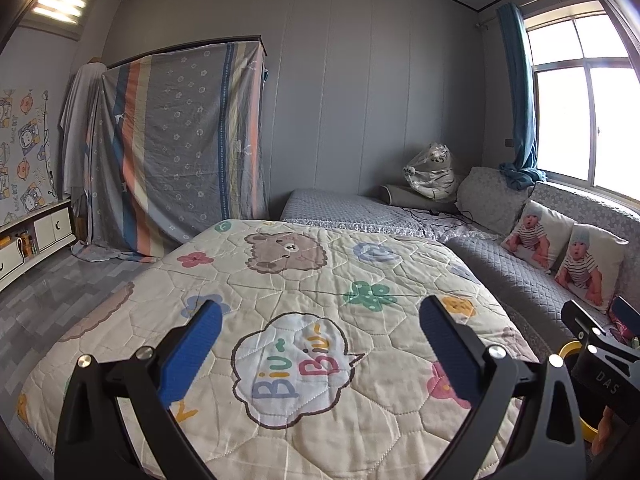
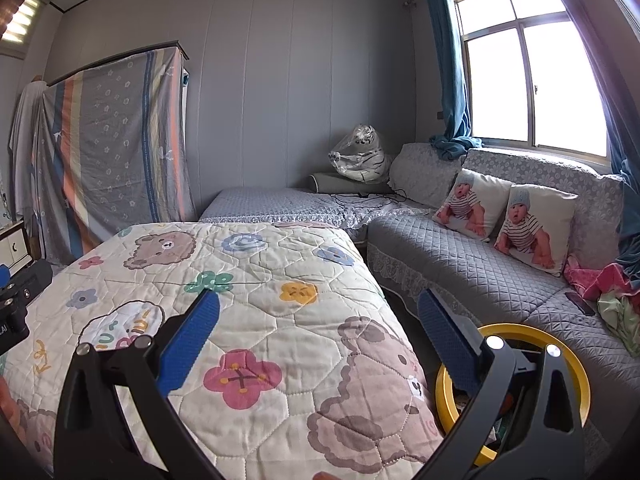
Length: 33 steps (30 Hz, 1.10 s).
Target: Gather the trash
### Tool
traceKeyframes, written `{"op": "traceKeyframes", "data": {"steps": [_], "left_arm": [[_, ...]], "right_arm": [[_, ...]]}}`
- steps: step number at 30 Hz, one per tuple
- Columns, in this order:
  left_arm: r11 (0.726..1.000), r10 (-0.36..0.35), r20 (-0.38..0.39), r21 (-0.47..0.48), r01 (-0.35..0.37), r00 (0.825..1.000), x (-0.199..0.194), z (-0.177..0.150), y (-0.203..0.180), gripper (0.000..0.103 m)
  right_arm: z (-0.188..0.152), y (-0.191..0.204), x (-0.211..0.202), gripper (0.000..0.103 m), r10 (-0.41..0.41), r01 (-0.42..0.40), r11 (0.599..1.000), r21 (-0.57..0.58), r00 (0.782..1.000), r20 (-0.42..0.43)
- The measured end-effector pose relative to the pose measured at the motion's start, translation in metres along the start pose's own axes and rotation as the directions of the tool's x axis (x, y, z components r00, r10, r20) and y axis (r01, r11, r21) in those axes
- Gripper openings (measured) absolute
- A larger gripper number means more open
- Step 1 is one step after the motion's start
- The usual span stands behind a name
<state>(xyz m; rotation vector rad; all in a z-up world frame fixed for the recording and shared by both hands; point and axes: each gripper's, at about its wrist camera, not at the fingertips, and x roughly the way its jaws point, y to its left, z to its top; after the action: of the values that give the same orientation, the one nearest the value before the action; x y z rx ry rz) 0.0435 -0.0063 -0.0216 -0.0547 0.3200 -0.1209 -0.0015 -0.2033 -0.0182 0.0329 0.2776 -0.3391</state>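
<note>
Both tongs – left (image 1: 320, 344), right (image 2: 318, 336) – hang spread and empty over the quilt (image 1: 304, 280); the yellow-rimmed bin (image 2: 516, 392) (beside the right one) could get knocked – no trash in sight

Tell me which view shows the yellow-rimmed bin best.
The right wrist view: the yellow-rimmed bin sits between quilt and sofa, most of its ring visible behind the right tool, with dark contents inside. The left wrist view catches only slivers of yellow rim at the right edge, behind the other tool's body.
</note>
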Motion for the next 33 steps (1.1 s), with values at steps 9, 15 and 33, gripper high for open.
{"op": "traceKeyframes", "data": {"steps": [9, 15, 33], "left_arm": [[1.000, 0.001, -0.001, -0.001, -0.001, 1.000, 0.0014, -0.0010, -0.0014, 0.095], [1.000, -0.002, -0.003, 0.001, 0.002, 1.000, 0.0016, -0.0022, -0.0031, 0.095], [1.000, -0.005, -0.008, 0.008, 0.005, 1.000, 0.0039, -0.0020, -0.0061, 0.095]], "right_arm": [[0.0000, 0.0004, 0.0015, 0.095, 0.004, -0.004, 1.000, -0.001, 1.000, -0.007], [0.0003, 0.0011, 0.0024, 0.095, 0.007, -0.007, 1.000, 0.000, 1.000, -0.011], [0.0000, -0.0007, 0.0055, 0.095, 0.013, -0.013, 1.000, -0.003, 1.000, -0.025]]}}
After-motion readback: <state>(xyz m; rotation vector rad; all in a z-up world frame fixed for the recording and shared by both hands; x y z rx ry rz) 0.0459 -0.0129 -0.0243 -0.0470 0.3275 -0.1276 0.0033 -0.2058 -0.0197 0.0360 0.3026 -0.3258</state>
